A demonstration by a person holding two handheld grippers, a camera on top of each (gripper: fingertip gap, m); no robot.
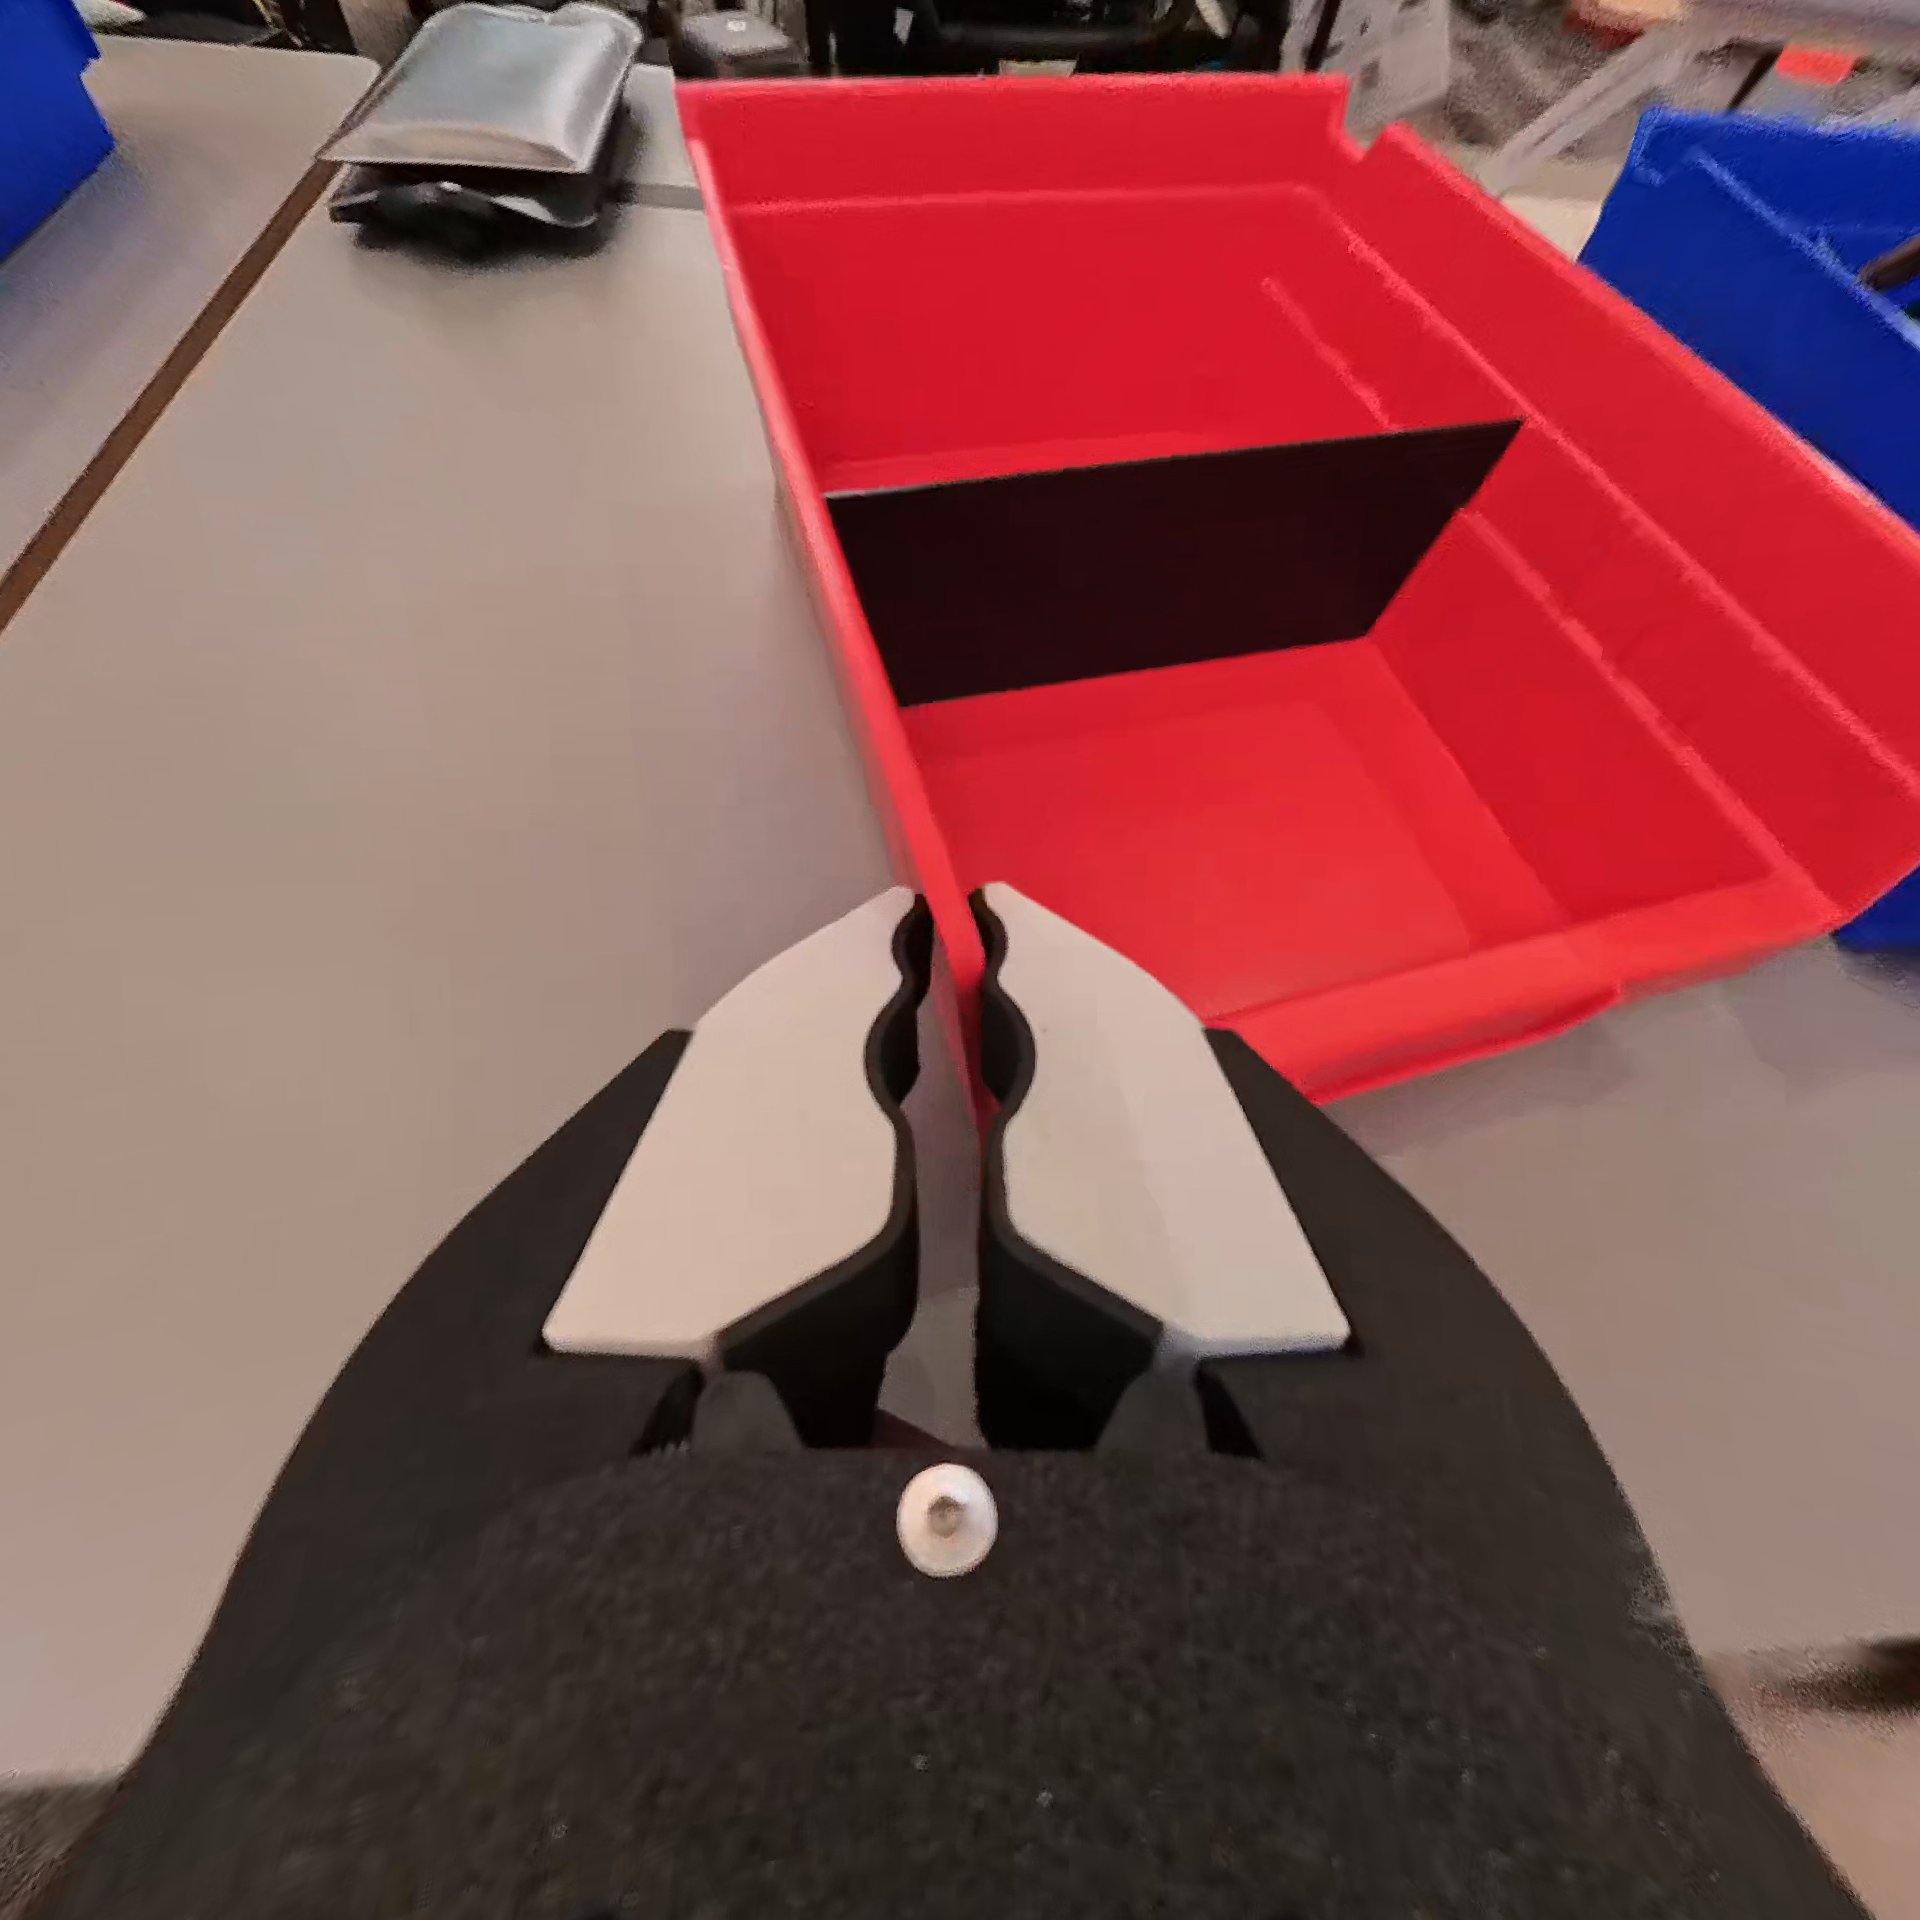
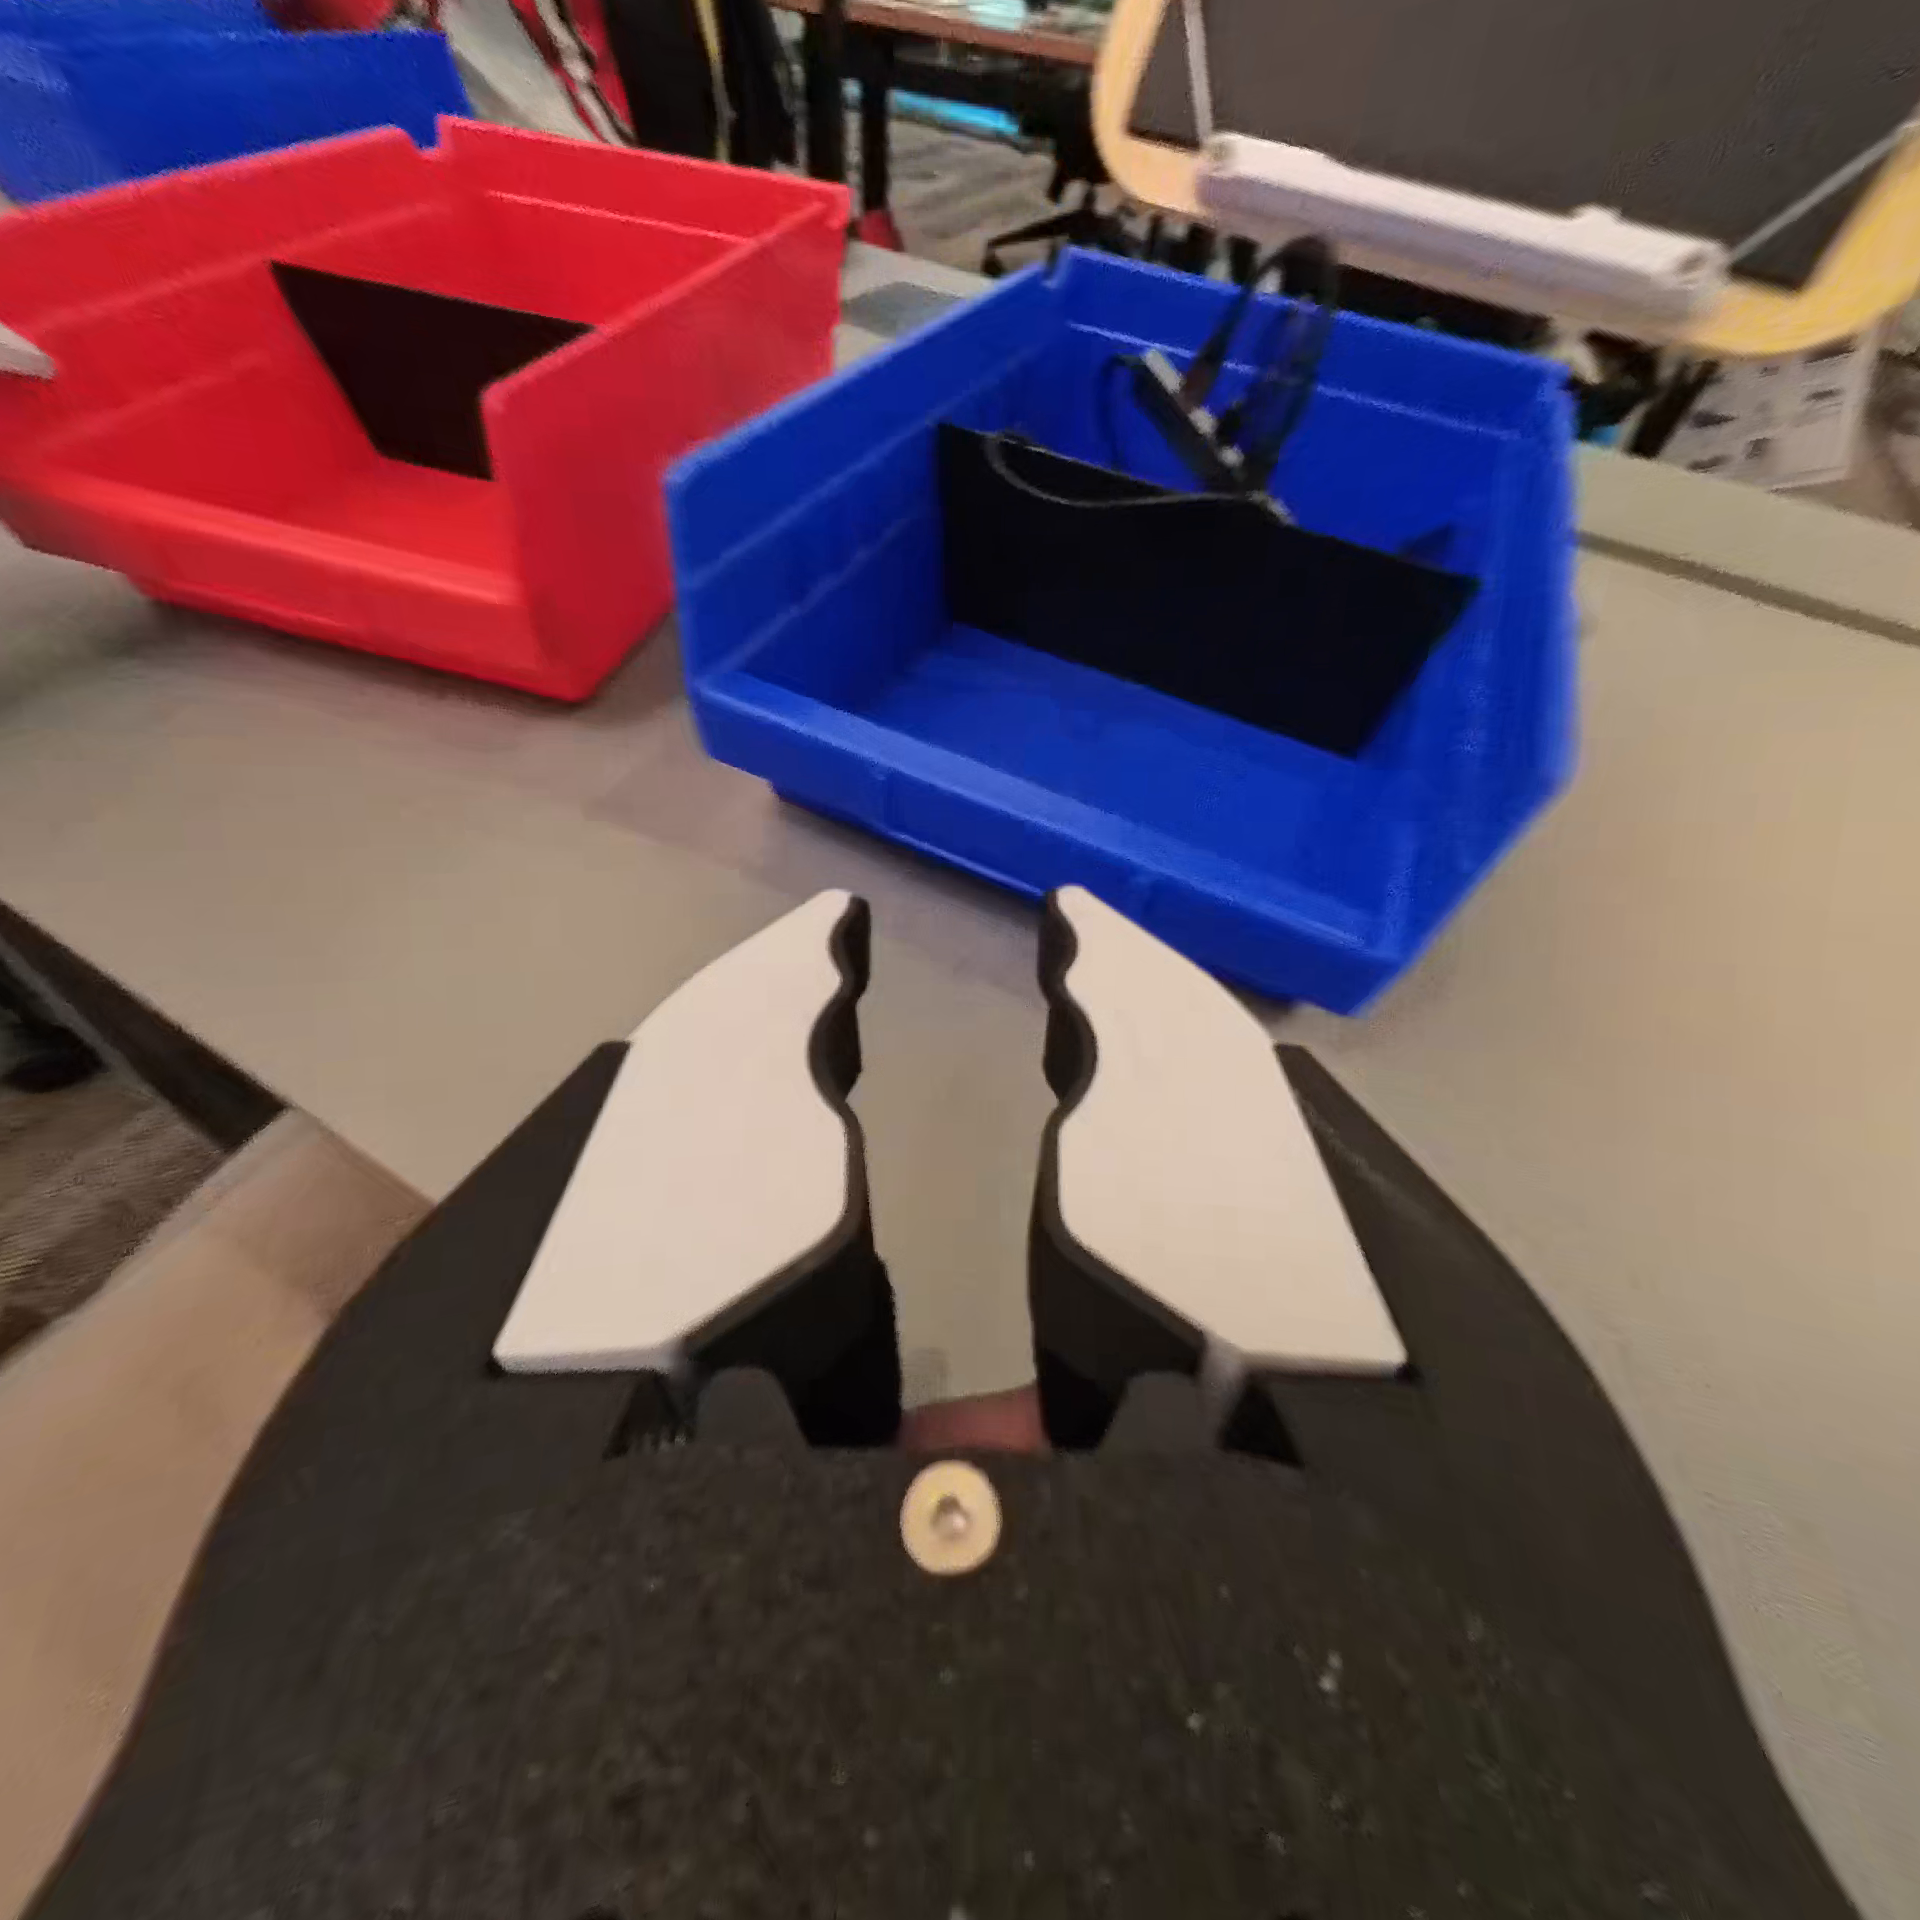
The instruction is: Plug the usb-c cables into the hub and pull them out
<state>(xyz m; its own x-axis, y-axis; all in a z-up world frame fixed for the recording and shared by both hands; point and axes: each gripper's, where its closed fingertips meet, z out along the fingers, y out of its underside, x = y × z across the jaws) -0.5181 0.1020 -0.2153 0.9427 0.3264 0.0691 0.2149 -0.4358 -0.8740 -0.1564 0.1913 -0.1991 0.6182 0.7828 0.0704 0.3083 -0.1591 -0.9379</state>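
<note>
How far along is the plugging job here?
Nothing looks done: the black cables lie bundled in the blue bin, behind its divider. Neither the left gripper nor the right gripper holds anything. Both red bin compartments are empty. All plugging and unplugging remains.

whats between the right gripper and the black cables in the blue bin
In the right wrist view, bare grey table, then the blue plastic bin's low front wall, its bare front compartment and a black divider panel lie between the right gripper and the black cables.
</note>
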